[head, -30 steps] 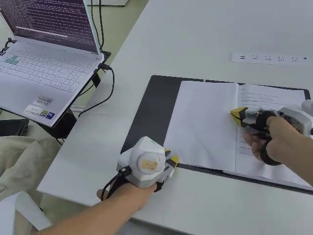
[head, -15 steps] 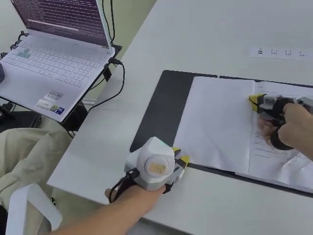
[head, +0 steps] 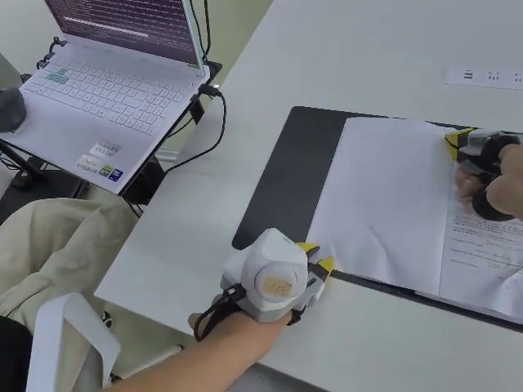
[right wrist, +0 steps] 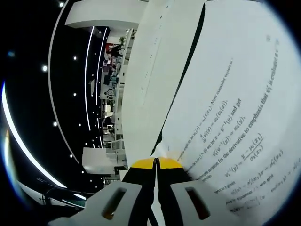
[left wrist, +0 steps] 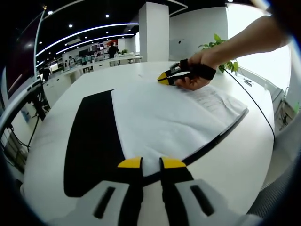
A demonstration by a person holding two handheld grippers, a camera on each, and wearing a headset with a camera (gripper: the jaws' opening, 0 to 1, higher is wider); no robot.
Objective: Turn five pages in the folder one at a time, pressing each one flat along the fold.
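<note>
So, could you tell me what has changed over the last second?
The right claw, shut, has slid along the fold toward the far edge of the folder. The left claw has stayed at the near corner of the page, which lies flat as before.

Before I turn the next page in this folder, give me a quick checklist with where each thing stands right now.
1. Folder open on the table: ok.
2. Turned page lying flat: ok.
3. Right gripper shut, tips at the far end of the fold: ok.
4. Fold pressed along its whole length: cannot tell.
5. Left gripper by the page's near corner, jaws slightly apart, holding nothing: ok.
6. Laptop cable off the folder: ok.
</note>
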